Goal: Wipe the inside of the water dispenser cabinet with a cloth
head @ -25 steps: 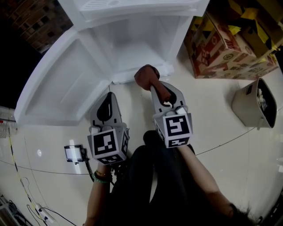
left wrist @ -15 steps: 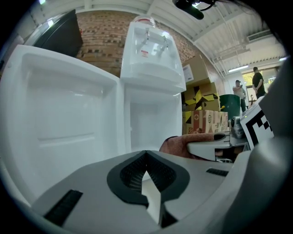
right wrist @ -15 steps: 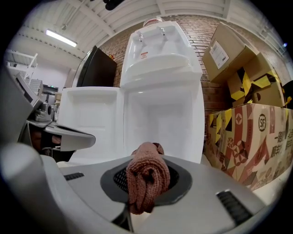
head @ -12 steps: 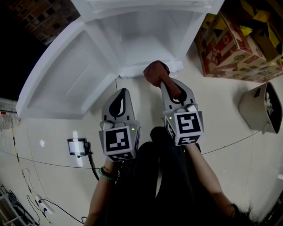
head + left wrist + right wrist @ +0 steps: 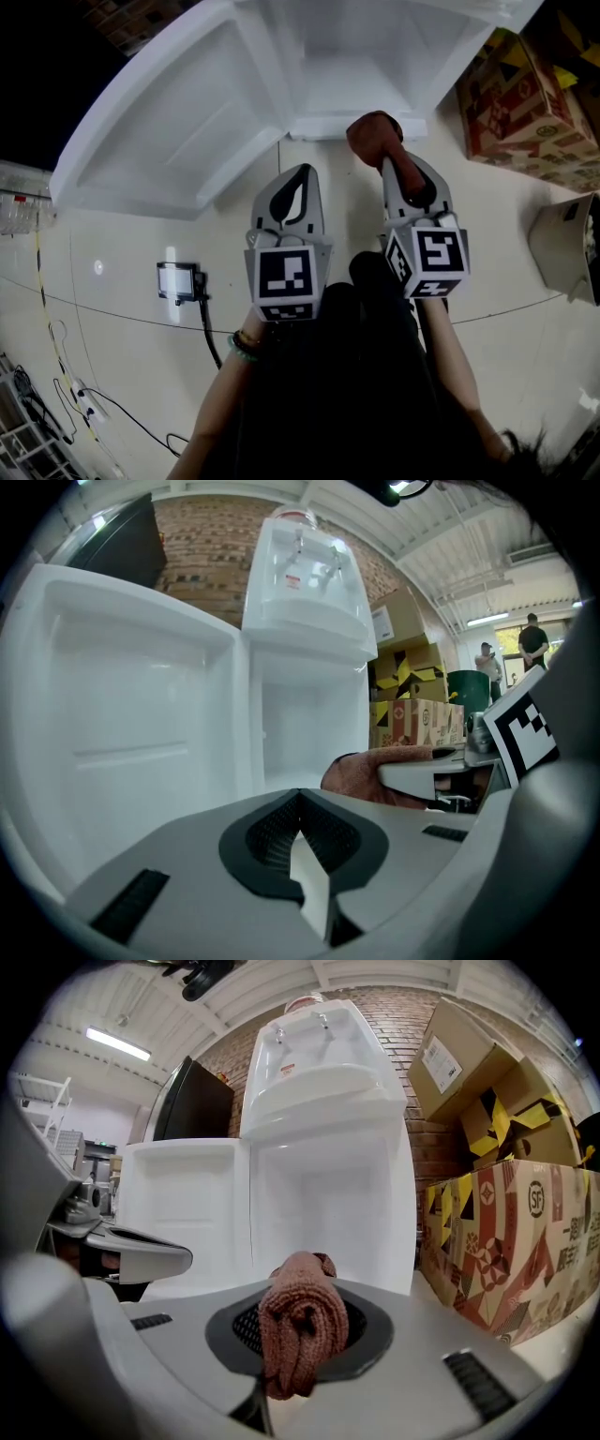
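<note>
While door (image 5: 178, 122) stands open, right gripper (image 5: 382, 157) clamps bunched brown cloth (image 5: 302, 1330) just outside cabinet (image 5: 356, 84) mouth, likely poised for reach inside. Left gripper (image 5: 302, 841): jaws together, empty, alongside, clear of opening.

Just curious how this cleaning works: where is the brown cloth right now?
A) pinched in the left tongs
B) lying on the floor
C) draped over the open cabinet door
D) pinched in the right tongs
D: the right tongs are closed on the bunched brown cloth, while the left tongs are shut with nothing between them.
</note>
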Motion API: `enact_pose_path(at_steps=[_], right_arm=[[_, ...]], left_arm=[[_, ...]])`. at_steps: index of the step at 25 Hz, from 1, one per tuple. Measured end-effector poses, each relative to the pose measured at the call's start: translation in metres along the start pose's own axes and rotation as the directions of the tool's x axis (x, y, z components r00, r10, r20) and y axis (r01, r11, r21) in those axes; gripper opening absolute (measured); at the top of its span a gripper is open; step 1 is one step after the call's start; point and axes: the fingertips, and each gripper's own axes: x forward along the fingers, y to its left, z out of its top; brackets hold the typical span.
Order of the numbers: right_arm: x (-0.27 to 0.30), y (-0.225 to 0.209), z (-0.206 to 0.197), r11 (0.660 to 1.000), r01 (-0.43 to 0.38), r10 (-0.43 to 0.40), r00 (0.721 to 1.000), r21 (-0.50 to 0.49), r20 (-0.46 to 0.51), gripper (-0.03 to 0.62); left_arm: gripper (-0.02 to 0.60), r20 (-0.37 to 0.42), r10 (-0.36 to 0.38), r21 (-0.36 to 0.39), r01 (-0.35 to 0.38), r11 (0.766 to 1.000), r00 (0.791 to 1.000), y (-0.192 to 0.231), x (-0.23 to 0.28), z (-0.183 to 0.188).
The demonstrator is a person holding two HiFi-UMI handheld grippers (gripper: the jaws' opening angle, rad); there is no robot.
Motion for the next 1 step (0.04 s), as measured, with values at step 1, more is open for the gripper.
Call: enact_pose_path(at_steps=[1], right_arm=[[0.0005, 0.0007, -0.0007, 1.000, 0.000, 0.000, 1.000, 0.001, 0.000, 0.061]], left_arm=[[0.003, 0.003, 0.003, -0.005, -0.003, 1.000, 1.000, 0.0006, 0.0002, 0.0003]])
